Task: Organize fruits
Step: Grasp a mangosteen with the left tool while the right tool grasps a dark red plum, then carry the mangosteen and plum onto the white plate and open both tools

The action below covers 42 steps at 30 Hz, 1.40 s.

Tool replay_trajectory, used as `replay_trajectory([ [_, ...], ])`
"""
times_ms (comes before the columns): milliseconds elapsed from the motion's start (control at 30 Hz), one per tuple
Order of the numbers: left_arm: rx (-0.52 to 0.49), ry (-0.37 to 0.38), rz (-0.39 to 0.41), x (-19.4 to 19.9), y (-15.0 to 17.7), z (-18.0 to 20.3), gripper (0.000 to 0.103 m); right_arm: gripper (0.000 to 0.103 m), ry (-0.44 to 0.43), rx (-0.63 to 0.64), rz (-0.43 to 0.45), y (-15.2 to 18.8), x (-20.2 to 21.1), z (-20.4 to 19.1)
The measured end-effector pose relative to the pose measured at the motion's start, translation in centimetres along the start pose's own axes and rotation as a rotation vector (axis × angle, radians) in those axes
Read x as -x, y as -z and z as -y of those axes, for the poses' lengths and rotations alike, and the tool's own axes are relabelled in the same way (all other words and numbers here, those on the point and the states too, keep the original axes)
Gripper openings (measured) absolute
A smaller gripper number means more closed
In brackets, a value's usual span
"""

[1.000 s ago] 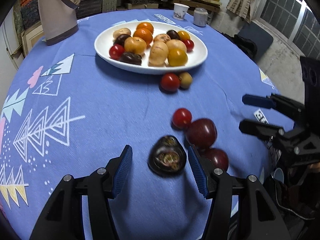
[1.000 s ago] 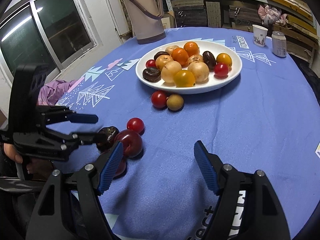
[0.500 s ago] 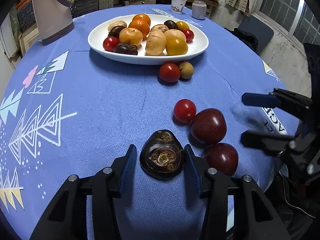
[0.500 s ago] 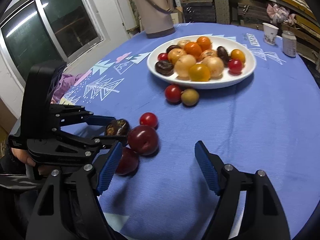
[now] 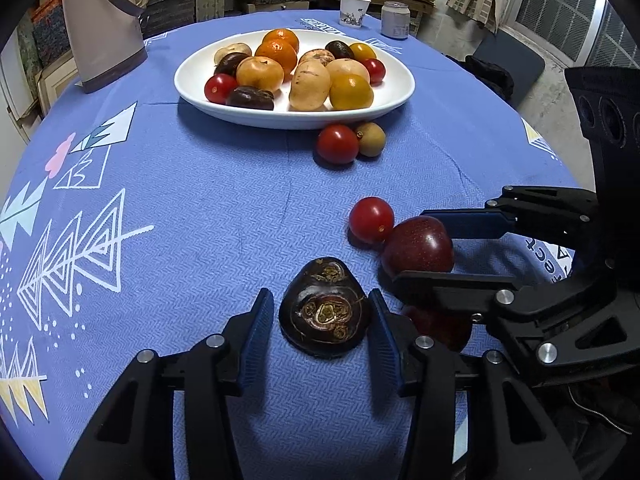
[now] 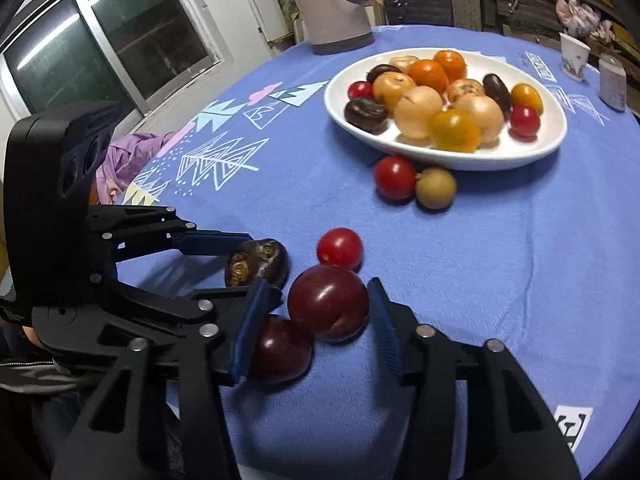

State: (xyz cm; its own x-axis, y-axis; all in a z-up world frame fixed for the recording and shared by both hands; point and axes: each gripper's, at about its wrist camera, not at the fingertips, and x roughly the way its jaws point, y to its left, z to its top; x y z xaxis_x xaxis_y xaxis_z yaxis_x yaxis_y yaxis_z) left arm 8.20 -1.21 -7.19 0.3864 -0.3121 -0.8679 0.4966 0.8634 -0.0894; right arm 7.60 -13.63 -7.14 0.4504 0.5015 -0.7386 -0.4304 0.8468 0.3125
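At the near edge of the round table (image 5: 168, 200), under its blue cloth, both tools are down among the loose fruit. Furthest left, the left gripper (image 5: 322, 322) has narrowed its jaws onto a dark wrinkled fruit (image 5: 325, 312); both blue pads look pressed to its flanks, so I take it as gripped though it rests on the cloth. It sits dead centre between the fingers, its pointed end aimed away toward the white plate (image 5: 200, 76), which lies straight ahead near the far edge, already heaped with fruit. Just right of it, the right gripper (image 6: 320, 326) is closing its jaws around a dark red plum (image 6: 328, 307); the left pad seems not quite on it, so I'd call this one not yet held. A second plum (image 6: 280, 350) lies touching the first, partly behind that left pad, and could get nudged. A cherry tomato (image 6: 340, 249) sits just beyond the plum toward the plate. Further on, another tomato (image 6: 395, 178) and a small tan fruit (image 6: 436, 188) rest against the plate's near rim. Each hand is nearest its own fruit, and both lifts would carry forward to the plate.
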Motion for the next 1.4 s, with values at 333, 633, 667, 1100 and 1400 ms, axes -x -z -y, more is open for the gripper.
replay_trajectory([
  [333, 0.005, 0.009, 0.011, 0.3, -0.2, 0.0, 0.044, 0.038, 0.015, -0.059, 0.033, -0.1, 2.1, 2.2],
  [633, 0.017, 0.0, 0.029, 1.0, -0.7, -0.1, 0.044, 0.039, 0.019, -0.066, 0.071, -0.3, 3.6, 3.0],
  [667, 0.02, 0.0, 0.033, 1.2, -0.9, -0.2, 0.044, 0.039, 0.02, -0.067, 0.074, -0.4, 3.7, 3.1],
  [1100, -0.029, -0.035, 0.132, 3.4, -6.7, -0.4, 0.044, 0.039, 0.077, -0.044, 0.172, -4.1, 7.0, 4.9],
  [1400, -0.024, -0.043, 0.145, 1.2, -13.5, -1.9, 0.044, 0.039, 0.098, -0.033, 0.21, -10.0, 5.8, 7.9],
])
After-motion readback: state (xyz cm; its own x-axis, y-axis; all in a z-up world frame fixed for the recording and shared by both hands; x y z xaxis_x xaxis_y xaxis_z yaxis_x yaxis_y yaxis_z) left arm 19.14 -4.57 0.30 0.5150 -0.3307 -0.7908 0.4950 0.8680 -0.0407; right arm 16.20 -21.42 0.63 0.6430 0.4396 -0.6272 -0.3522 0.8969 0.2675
